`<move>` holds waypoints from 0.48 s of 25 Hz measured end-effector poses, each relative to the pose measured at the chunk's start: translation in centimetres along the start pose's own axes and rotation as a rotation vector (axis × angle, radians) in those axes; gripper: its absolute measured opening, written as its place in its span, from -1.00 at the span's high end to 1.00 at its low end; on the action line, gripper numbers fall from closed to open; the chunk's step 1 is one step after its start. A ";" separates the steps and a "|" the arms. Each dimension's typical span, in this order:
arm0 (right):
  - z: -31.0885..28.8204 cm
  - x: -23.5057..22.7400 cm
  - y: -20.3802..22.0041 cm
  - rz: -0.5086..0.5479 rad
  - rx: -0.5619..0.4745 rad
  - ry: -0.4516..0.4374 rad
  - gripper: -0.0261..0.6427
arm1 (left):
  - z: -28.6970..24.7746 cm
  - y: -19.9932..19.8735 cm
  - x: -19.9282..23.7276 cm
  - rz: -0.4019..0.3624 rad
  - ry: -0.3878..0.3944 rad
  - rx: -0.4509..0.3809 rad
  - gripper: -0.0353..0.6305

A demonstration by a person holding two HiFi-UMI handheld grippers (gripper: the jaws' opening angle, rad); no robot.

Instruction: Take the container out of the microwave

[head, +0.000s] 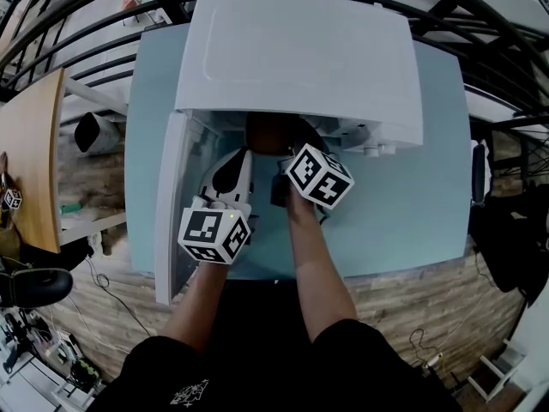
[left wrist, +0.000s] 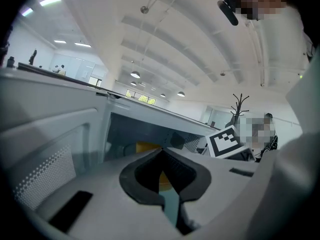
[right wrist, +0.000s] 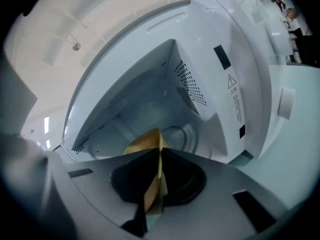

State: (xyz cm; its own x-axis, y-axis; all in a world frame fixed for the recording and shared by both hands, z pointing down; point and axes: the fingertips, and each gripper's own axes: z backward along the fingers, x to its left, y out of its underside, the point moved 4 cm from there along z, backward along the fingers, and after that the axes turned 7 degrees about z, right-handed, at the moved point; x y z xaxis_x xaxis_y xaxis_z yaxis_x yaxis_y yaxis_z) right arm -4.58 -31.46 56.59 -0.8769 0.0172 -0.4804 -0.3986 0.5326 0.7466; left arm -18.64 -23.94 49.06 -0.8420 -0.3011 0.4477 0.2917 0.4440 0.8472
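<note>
**Right gripper view:** the right tongs [right wrist: 159, 156], closed on the container [right wrist: 142, 143], mask all but 1 yellow edge (overall shape not discernible). Print on the warning label [right wrist: 233, 101] is too small to read.

**Left gripper view:** the left tongs [left wrist: 160, 151] screen most of the container.

**Head view:** the microwave [head: 300, 58] top hides its cavity.

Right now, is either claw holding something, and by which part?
The right claw pinches the yellow container by its thin edge. The left claw holds nothing.
</note>
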 end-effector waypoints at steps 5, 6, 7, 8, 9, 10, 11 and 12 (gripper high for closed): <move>1.3 -0.4 -0.2 0.013 0.002 -0.019 0.85 | 0.3 0.2 -0.6 -0.011 -0.008 -0.004 0.87; 1.6 -0.4 -0.2 0.014 0.003 -0.024 0.85 | 0.4 0.2 -0.7 -0.013 -0.011 -0.006 0.87; 1.8 -0.5 -0.2 0.015 0.004 -0.028 0.85 | 0.5 0.3 -0.8 -0.014 -0.015 -0.007 0.87; 2.1 -0.6 -0.1 0.016 0.006 -0.032 0.85 | 0.7 0.3 -0.9 -0.016 -0.019 -0.009 0.87; 2.4 -0.7 -0.1 0.018 0.009 -0.035 0.85 | 0.9 0.4 -1.0 -0.018 -0.022 -0.010 0.87; 2.7 -0.8 0.0 0.019 0.011 -0.039 0.85 | 1.1 0.4 -1.2 -0.019 -0.026 -0.011 0.87; 3.0 -0.9 0.0 0.020 0.013 -0.043 0.85 | 1.3 0.4 -1.3 -0.021 -0.030 -0.013 0.87; 3.3 -1.0 0.0 0.023 0.016 -0.047 0.85 | 1.5 0.5 -1.4 -0.023 -0.033 -0.014 0.87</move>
State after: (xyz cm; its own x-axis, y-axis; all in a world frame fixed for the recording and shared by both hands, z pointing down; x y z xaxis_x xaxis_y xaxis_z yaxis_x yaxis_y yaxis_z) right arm -2.80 -28.70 55.54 -0.8722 0.0689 -0.4842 -0.3738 0.5446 0.7508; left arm -17.97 -22.08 48.39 -0.8628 -0.2828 0.4190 0.2787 0.4255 0.8610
